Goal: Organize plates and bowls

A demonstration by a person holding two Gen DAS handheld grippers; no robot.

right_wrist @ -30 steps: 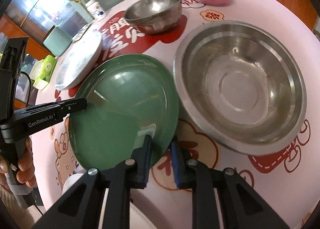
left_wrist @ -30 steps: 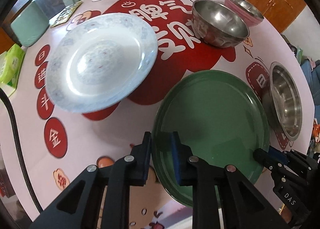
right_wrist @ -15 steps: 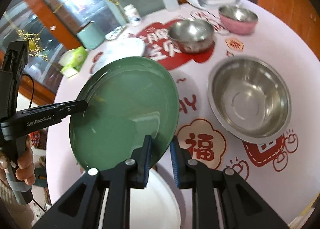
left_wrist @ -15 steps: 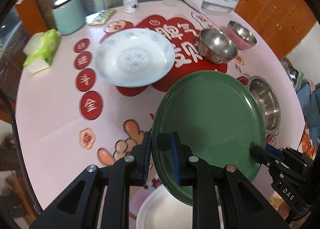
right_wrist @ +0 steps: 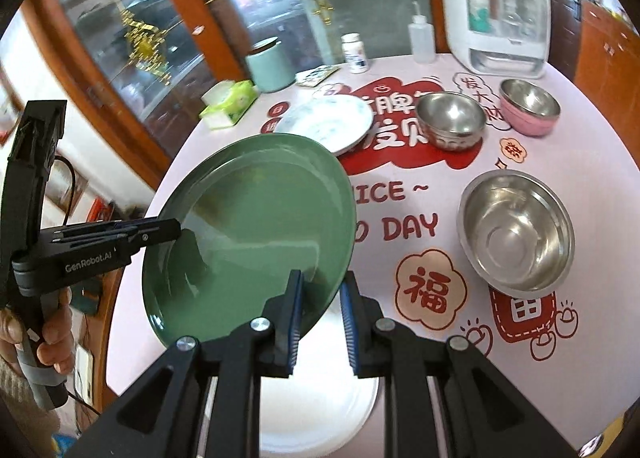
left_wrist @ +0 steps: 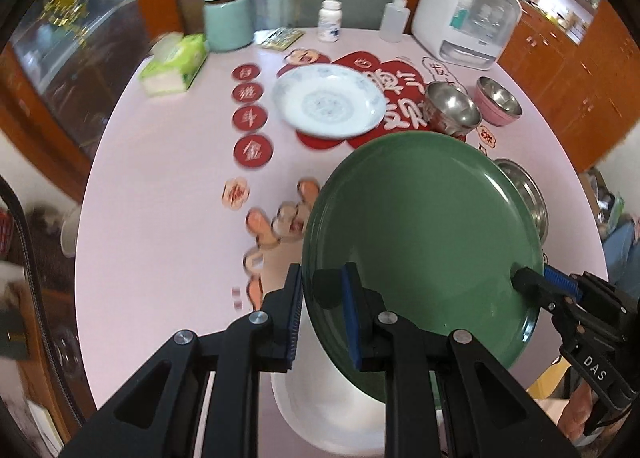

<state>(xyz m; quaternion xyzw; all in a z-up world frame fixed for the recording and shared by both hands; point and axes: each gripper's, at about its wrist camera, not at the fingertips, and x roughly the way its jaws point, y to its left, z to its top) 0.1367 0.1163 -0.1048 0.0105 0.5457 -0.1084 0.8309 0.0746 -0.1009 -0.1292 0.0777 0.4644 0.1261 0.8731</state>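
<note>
Currently, three plates are in view: one green plate (left_wrist: 424,234), one patterned white plate (left_wrist: 330,105) and one plain white plate (left_wrist: 320,414). Three bowls are also present: two steel, one pink. The green plate is held tilted in the air above the pink table (left_wrist: 160,218), with the plain white plate lying directly beneath it at the near table edge.

Left to right in the left wrist view: a tissue pack (left_wrist: 174,64), the patterned plate, a small steel bowl (left_wrist: 452,108), a pink bowl (left_wrist: 498,101), and a large steel bowl (left_wrist: 524,194) mostly hidden behind the green plate. The left gripper (left_wrist: 322,304) is clamped on the green plate's near-left rim; the right gripper (left_wrist: 532,282) pinches the opposite rim.

The right wrist view alone shows the large steel bowl's (right_wrist: 516,234) full interior and the hand (right_wrist: 52,334) holding the left gripper (right_wrist: 172,228). There the right gripper (right_wrist: 320,312) straddles the plate's (right_wrist: 252,234) rim, closed on it.
</note>
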